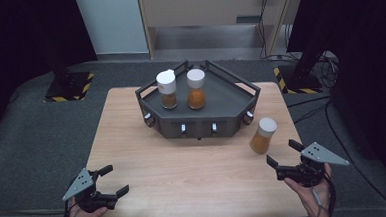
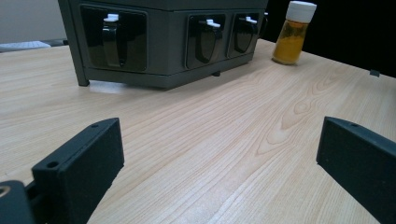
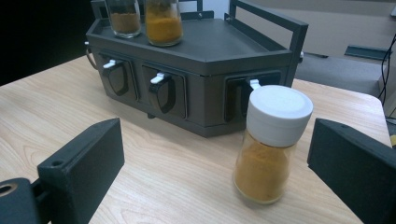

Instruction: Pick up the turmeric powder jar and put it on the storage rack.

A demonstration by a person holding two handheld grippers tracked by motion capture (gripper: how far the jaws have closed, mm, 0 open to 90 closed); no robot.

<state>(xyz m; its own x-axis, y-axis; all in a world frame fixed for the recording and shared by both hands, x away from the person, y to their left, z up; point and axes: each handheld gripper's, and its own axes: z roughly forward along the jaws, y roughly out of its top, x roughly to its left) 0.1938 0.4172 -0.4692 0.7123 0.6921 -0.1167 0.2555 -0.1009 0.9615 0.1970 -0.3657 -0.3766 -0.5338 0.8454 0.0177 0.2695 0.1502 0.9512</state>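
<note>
High view: 2 spice jars already on rack; 3rd jar on table beside it, just ahead of right gripper, jaws wide, nothing held. Left gripper open, idle. Pick & place left.

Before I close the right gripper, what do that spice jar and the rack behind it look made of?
Spice jar: clear glossy body, glass or hard plastic, since the orange powder shows through; its white cap looks like matte plastic. Rack: dark grey with a flat matte finish and thin square rails, likely painted metal or plastic.
</note>
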